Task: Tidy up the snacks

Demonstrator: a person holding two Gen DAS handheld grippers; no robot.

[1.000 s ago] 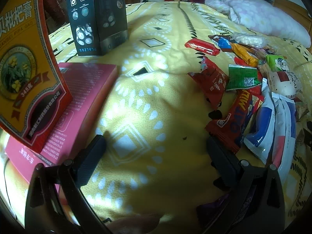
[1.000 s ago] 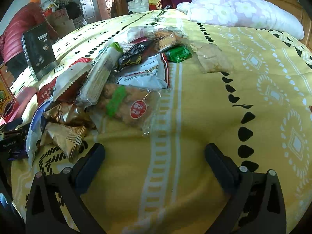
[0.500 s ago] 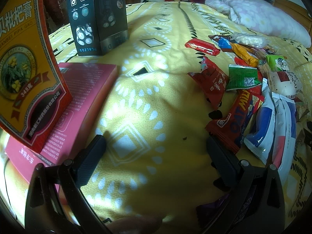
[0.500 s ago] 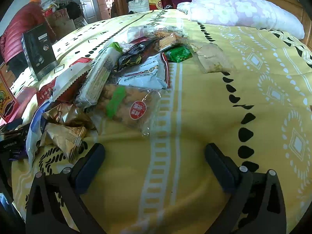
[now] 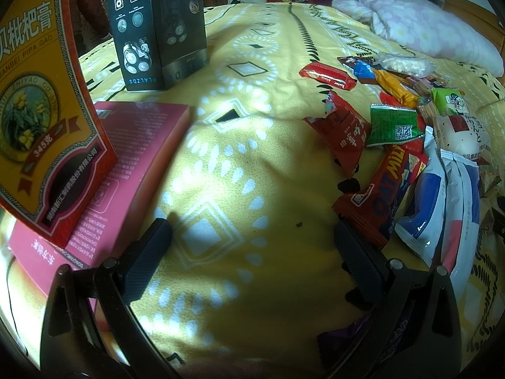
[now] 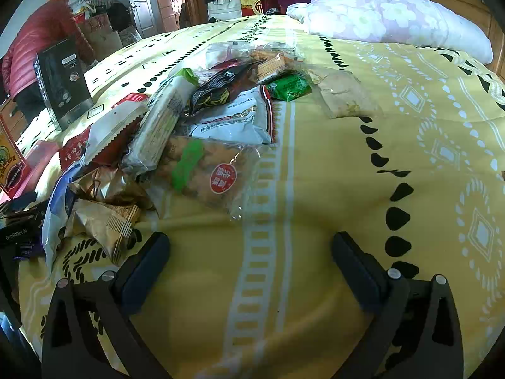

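A heap of snack packets lies on a yellow patterned bedspread (image 5: 240, 164). In the left wrist view the heap is at the right: a red oat bar (image 5: 383, 192), a green sachet (image 5: 393, 124), a red packet (image 5: 344, 132), a blue-and-white bag (image 5: 426, 211). My left gripper (image 5: 252, 233) is open over bare bedspread, its right finger close to the oat bar. In the right wrist view a clear bag with a red sticker (image 6: 211, 173), a white bag (image 6: 233, 120) and gold wrappers (image 6: 104, 218) lie ahead left. My right gripper (image 6: 251, 249) is open and holds nothing.
A pink flat box (image 5: 126, 170), an orange carton (image 5: 41, 107) standing on it and a black shaver box (image 5: 157, 25) stand at the left. A flowered pillow (image 6: 394, 22) lies at the bed's far end. A person in a red jacket (image 6: 41, 41) stands beyond the bed.
The right wrist view has shifted slightly, so the snack heap sits a little lower in frame. The left gripper has not moved.
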